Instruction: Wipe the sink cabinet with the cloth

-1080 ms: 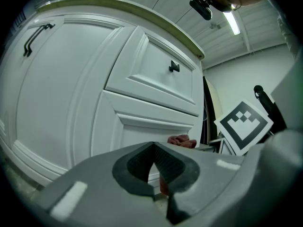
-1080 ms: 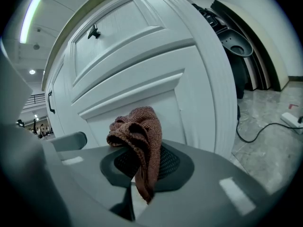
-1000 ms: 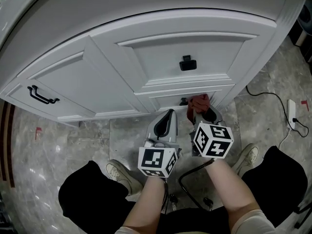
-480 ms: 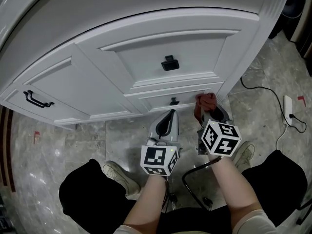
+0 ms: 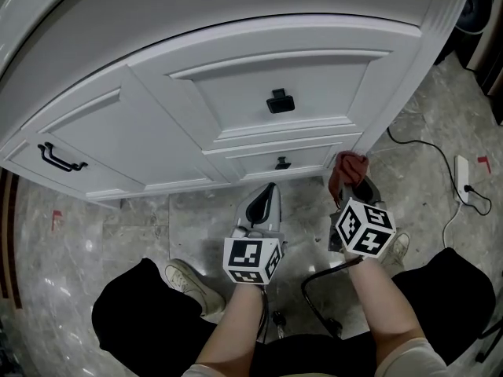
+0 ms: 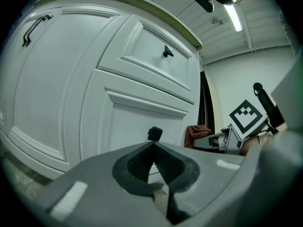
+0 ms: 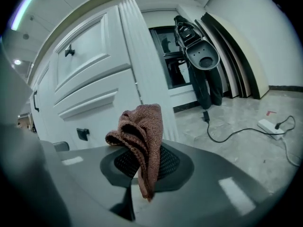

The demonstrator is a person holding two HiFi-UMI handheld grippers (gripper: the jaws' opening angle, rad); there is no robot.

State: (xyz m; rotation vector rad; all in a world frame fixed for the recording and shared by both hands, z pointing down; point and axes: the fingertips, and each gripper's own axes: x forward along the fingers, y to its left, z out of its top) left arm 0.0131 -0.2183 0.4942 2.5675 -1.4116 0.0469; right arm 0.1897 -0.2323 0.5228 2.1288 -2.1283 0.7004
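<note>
Right gripper [image 7: 142, 167] clamps the cloth [image 7: 140, 126], which bunches above its fingertips. Left gripper [image 6: 154, 151] closed, empty.

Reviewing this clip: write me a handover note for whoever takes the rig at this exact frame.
Left tool: shut, empty, held low in front of the bottom drawer.
Right tool: shut on the cloth, reddish-brown, bunched up above the jaws.
Position: the cloth is low down by the corner post at the right end of the sink cabinet; whether it touches the post cannot be told.
Done: cloth is in the tool and at the cabinet. Nothing shows which panels have been wiped.
Left: rub the cloth over the drawer fronts, door and post.
</note>
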